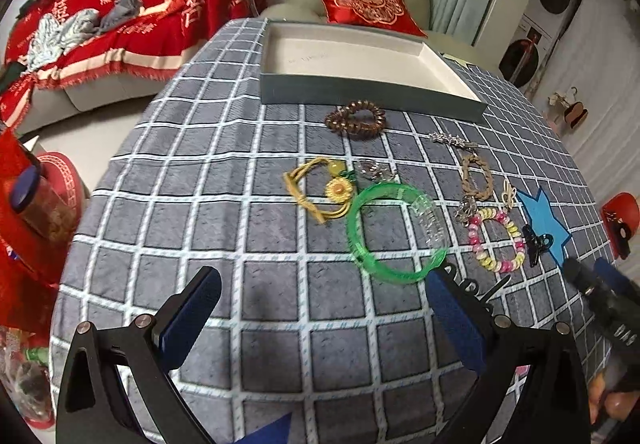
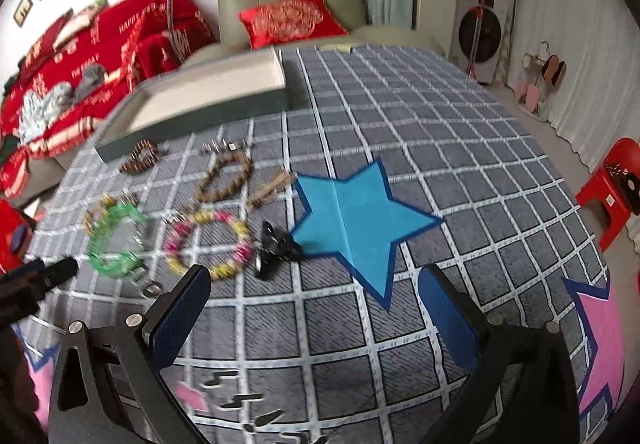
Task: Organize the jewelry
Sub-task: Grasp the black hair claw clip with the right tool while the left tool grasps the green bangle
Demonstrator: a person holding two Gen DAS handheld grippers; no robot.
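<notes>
Jewelry lies scattered on the checked tablecloth: a green bangle [image 1: 394,232] [image 2: 116,242], a yellow cord bracelet with a flower [image 1: 322,190], a brown coil hair tie [image 1: 356,120] [image 2: 140,157], a pink-and-yellow bead bracelet [image 1: 498,240] [image 2: 210,244], a brown braided bracelet [image 1: 476,178] [image 2: 226,178], and a black claw clip [image 1: 536,244] [image 2: 276,244]. An empty shallow box [image 1: 352,84] [image 2: 208,114] sits behind them. My left gripper [image 1: 320,308] is open, just short of the green bangle. My right gripper [image 2: 316,308] is open over the cloth near the blue star, holding nothing.
A blue paper star [image 2: 356,220] [image 1: 540,220] lies right of the jewelry, and pink star shapes [image 2: 600,332] lie at the cloth's near edges. A green armchair with a red cushion [image 1: 368,2] stands behind the table. A red stool [image 2: 612,184] stands on the right.
</notes>
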